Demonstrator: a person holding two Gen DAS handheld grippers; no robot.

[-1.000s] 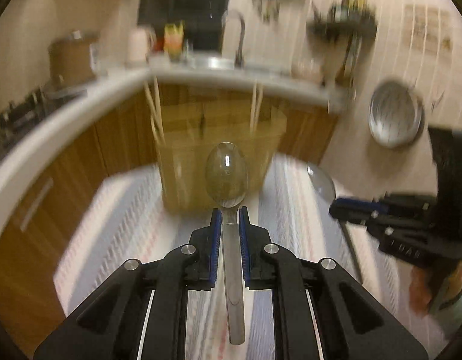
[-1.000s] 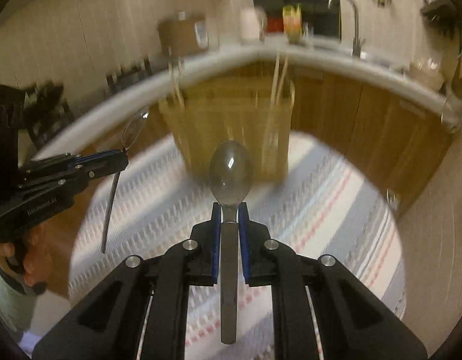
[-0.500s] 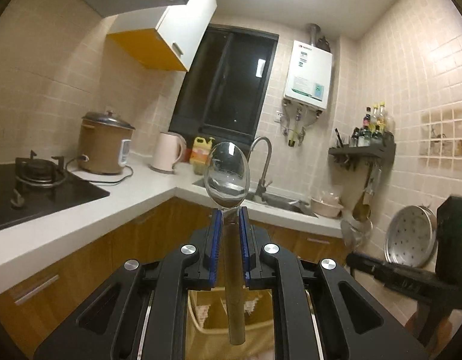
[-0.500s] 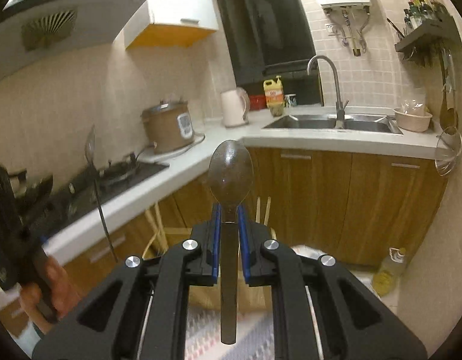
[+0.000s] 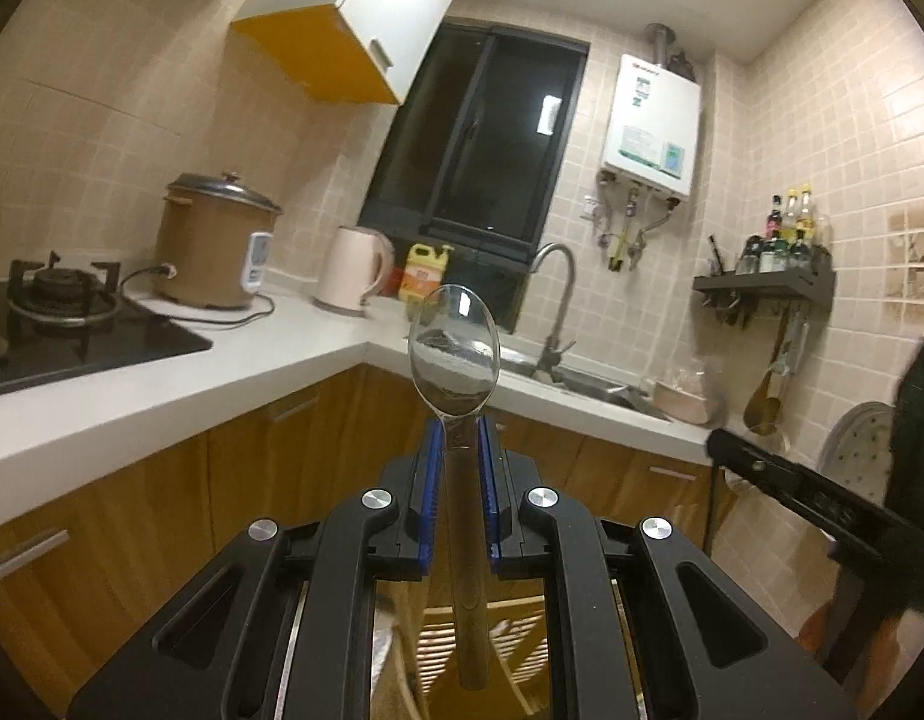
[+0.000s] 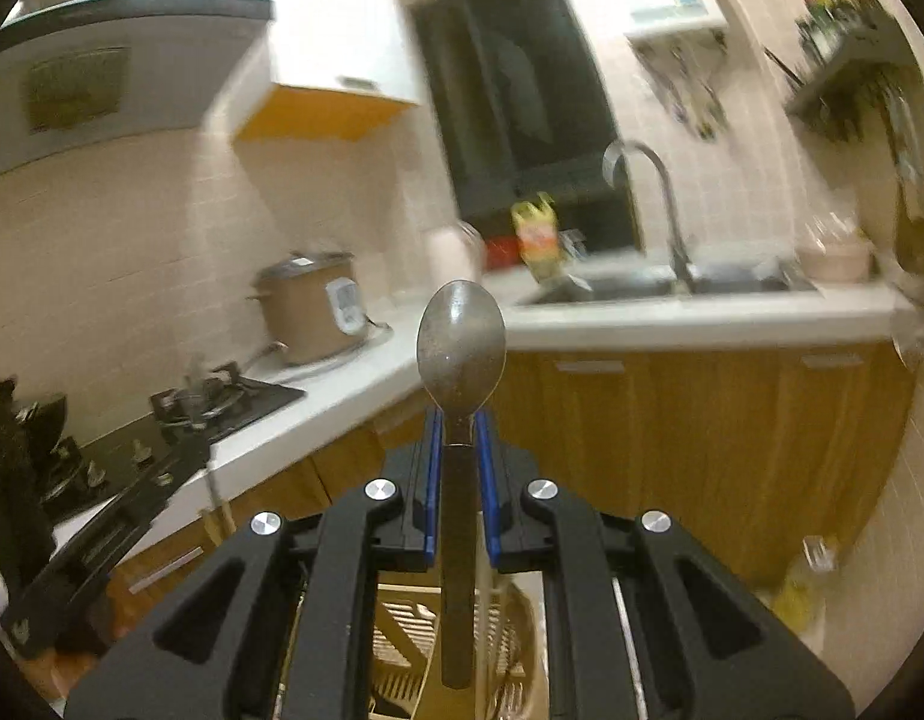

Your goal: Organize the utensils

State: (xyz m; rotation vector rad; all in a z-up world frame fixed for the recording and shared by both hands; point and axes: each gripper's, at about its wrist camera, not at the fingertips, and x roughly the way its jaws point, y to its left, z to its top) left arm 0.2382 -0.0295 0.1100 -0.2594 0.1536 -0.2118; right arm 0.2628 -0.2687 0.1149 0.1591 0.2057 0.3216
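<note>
Spoons, one [image 5: 453,354] clamped upright in the left gripper [image 5: 456,468], another [image 6: 461,343] in the right gripper [image 6: 459,456], could slip: jaws pinch only narrow, smooth handles above the basket [image 6: 402,630].

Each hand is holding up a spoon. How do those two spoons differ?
The left spoon shows its hollow, mirror-bright bowl, reflecting the room; the right spoon looks dull grey with no clear reflection. The left handle looks pale metal; the right handle looks dark. Both stand bowl-up, each clamped at the neck between blue pads of a hand-held gripper, left, right.
</note>
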